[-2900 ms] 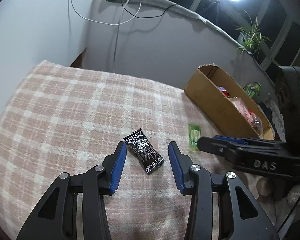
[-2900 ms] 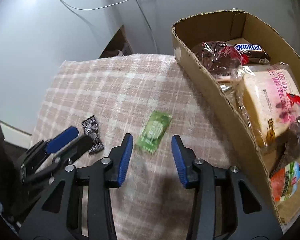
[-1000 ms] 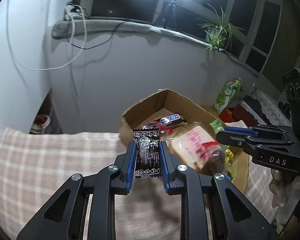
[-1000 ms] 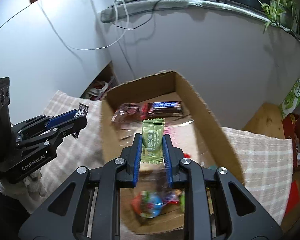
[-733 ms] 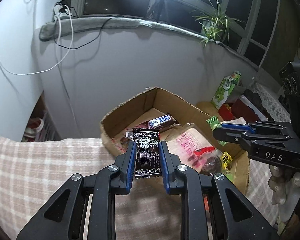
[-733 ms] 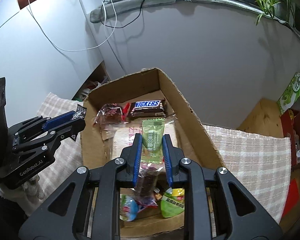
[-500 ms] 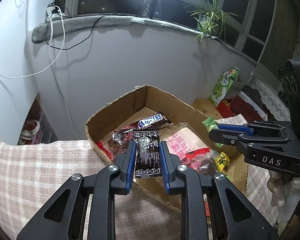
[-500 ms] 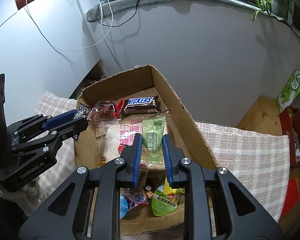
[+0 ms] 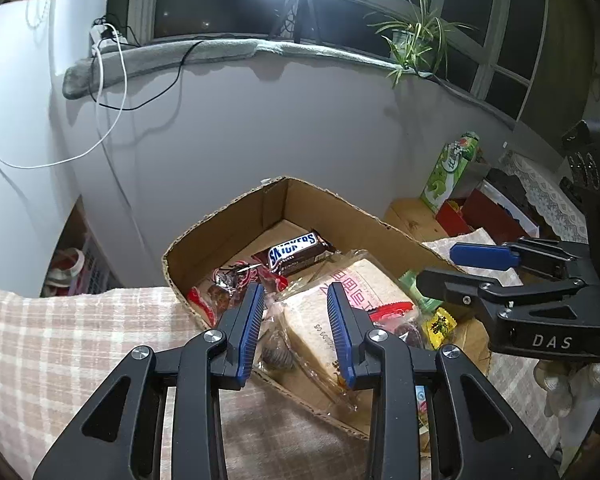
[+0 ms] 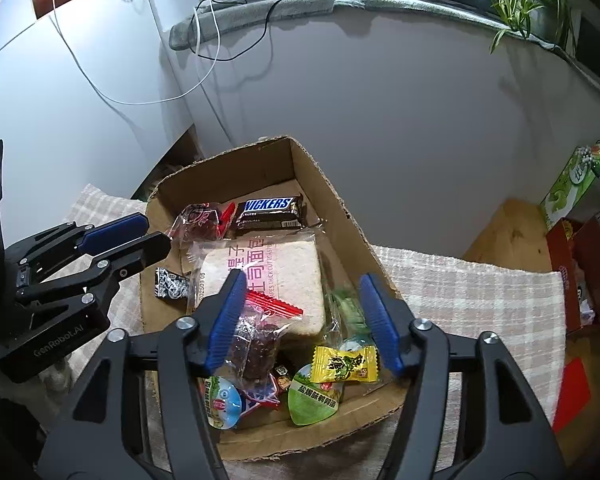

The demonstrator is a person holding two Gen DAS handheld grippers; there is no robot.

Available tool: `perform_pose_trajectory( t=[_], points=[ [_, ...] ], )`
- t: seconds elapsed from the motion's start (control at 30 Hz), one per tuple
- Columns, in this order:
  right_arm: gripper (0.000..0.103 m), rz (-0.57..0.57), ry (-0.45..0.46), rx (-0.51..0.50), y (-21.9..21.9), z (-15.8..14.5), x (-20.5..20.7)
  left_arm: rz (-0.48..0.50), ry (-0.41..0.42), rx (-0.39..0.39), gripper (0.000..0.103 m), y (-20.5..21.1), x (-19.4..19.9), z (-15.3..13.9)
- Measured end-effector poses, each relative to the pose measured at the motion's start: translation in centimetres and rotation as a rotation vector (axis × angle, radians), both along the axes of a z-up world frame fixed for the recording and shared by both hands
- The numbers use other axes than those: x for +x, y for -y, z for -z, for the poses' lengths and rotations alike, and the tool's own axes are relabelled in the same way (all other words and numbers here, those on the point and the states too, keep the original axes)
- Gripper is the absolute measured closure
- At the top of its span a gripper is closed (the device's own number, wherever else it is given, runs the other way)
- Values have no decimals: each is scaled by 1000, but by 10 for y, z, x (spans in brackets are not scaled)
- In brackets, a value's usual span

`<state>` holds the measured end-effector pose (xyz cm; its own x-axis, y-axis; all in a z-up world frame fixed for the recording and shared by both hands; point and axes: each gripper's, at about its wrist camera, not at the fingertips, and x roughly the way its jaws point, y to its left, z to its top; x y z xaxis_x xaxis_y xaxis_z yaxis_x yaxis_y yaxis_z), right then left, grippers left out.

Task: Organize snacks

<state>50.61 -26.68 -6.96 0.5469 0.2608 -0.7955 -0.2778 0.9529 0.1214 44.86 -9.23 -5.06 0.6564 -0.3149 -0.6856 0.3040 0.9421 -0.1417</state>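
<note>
A cardboard box [image 10: 332, 200] sits on a checked cloth [image 10: 480, 292], its far end at the cloth's edge near a grey wall, its walls framing a crowded floor with bare room only at the far corner. Both grippers hang over it: the left gripper [image 9: 296, 328] has its jaws opening with nothing between them, and the right gripper [image 10: 302, 320] has its jaws opening wide, also empty. The black packet [image 10: 171, 284] lies by the box's left wall, long axis across the box, and the green packet [image 10: 350, 308] lies by the right wall beside the bagged bread [image 10: 284, 276], its direction unclear.
</note>
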Motion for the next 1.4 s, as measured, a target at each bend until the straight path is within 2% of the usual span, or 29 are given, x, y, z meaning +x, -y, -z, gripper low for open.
perform_pose_trajectory(
  t=[0.03,0.1,0.2,0.33,0.83,1.27,1.37,1.4],
  points=[
    [22,4,6,0,0,-1,-1,-2,0,0,66,0,0,0],
    [18,7,15,-2,0,-2,-2,-8,5,-2,51,-1,-1,-1],
    [18,15,11,-12,1,-2,-1,-9,15,-2,51,0,-2,-2],
    [17,22,7,-12,3,-1,0,-7,12,10,44,2,-1,0],
    [17,37,38,-27,7,-10,-20,-10,7,17,43,3,-14,-4],
    [17,64,197,-98,-1,-38,-80,-16,52,0,43,-2,-56,-21],
    [6,80,223,-80,0,-42,-95,-19,70,-2,43,-3,-67,-27],
    [4,86,230,-78,0,-43,-99,-21,79,-3,39,-4,-73,-29]
  ],
)
